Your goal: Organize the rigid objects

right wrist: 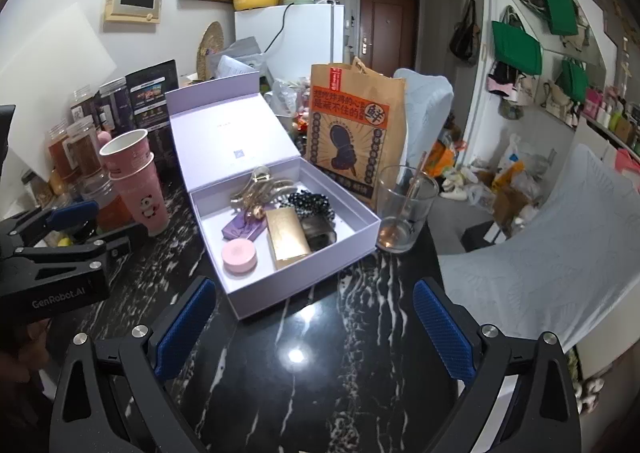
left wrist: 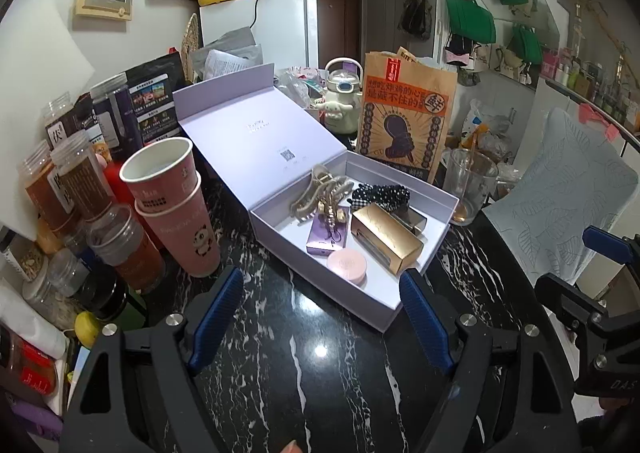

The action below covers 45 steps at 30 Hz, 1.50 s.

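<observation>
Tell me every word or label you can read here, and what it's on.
"GenRobot.AI": on the left claw's black body.
"鲜": in a circle on the brown paper bag.
Bag's other lines, pink cups, jar labels, lilac box lid: too small or blurred.

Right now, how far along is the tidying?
Mostly done, it seems: the gold case, pink compact, hair clip and scrunchie lie inside the box. Both grippers are open and empty. The lid still stands open.
</observation>
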### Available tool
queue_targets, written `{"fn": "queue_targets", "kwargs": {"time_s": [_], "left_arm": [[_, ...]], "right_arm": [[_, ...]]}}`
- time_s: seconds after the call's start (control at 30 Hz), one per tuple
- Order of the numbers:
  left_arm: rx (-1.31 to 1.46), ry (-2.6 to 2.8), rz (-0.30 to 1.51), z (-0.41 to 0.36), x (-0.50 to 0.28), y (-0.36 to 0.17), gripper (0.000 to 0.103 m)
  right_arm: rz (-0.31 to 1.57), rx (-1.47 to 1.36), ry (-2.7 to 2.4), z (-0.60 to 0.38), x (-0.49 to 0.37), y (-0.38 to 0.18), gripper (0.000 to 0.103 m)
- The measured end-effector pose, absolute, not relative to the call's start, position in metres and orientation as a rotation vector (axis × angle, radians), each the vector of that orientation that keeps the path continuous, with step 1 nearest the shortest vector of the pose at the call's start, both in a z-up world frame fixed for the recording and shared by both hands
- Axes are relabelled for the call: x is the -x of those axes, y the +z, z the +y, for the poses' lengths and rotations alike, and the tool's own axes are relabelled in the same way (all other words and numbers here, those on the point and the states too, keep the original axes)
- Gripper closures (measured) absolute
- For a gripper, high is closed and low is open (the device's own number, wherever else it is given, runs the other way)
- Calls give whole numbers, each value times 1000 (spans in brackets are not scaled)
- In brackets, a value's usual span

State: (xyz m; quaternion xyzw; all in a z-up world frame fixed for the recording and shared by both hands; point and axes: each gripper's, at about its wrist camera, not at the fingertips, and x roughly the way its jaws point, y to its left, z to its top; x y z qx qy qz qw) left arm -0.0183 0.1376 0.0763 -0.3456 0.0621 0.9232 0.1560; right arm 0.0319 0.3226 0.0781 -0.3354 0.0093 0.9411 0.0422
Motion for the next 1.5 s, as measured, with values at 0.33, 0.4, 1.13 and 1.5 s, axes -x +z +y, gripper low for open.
{"fn": "queue_targets", "kwargs": {"time_s": [0.33, 0.4, 1.13, 1.5], "left_arm": [[1005, 2643, 187, 138, 13, 71, 23], [1004, 2642, 186, 138, 13, 71, 23], [1018, 2625, 212, 143, 9, 72, 23], [1001, 2617, 232, 144, 7, 76, 23]], "right_arm": [[19, 1029, 2881, 322, -36, 76, 2], [23, 1028, 2883, 322, -37, 76, 2], [47, 1049, 2873, 325, -38, 72, 2], [46, 1049, 2873, 325, -38, 72, 2]]}}
